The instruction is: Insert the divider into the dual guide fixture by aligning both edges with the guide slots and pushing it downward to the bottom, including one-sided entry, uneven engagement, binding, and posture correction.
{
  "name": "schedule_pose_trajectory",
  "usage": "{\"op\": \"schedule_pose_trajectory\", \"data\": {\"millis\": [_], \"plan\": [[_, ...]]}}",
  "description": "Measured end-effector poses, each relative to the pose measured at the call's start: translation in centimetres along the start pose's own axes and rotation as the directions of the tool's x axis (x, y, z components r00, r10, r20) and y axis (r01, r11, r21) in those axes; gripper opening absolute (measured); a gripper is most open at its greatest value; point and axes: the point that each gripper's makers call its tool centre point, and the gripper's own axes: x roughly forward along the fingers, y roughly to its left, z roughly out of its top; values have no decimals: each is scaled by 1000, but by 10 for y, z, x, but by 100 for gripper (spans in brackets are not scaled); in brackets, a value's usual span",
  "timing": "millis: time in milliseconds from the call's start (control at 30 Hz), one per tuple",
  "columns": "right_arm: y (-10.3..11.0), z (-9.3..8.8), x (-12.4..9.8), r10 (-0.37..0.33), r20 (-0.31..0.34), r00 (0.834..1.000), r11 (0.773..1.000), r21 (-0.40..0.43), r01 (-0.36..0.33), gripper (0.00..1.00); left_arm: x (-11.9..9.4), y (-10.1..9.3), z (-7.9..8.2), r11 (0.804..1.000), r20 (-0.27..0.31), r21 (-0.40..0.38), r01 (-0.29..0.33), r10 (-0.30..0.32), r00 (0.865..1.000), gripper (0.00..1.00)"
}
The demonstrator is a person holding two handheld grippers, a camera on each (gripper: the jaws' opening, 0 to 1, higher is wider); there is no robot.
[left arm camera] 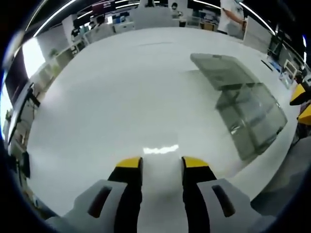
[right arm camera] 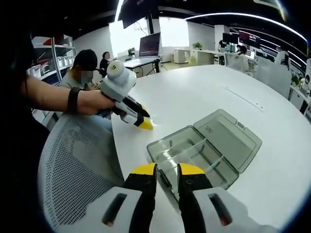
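Both grippers, left (left arm camera: pixel 163 162) and right (right arm camera: pixel 167 170), hold nothing, jaws slightly parted. The open box (right arm camera: pixel 204 148) lies on the tabletop (left arm camera: pixel 121 97) at 1 o'clock of the right gripper; its dividers look seated. Risk: a one-sided grip tilts a divider, binding it.

Bright ceiling strips (left arm camera: pixel 53 17) throw white glare onto the desk (left arm camera: pixel 121 97) in the left gripper view. Fisheye bending warps every edge, and that view is soft.
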Motion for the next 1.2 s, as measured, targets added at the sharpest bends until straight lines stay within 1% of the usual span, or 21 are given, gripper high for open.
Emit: {"op": "schedule_pose_trajectory", "data": {"millis": [667, 767, 1200], "plan": [[2, 4, 2, 11, 9, 1000, 1000, -1, -11, 12, -8, -6, 8, 999, 47, -21, 25, -24, 999, 29], [3, 5, 1, 12, 10, 1000, 1000, -2, -12, 12, -11, -8, 8, 999, 55, -33, 31, -29, 998, 29], [7, 13, 3, 31, 24, 999, 999, -12, -30, 13, -24, -12, 15, 998, 100, -40, 45, -41, 994, 29]]}}
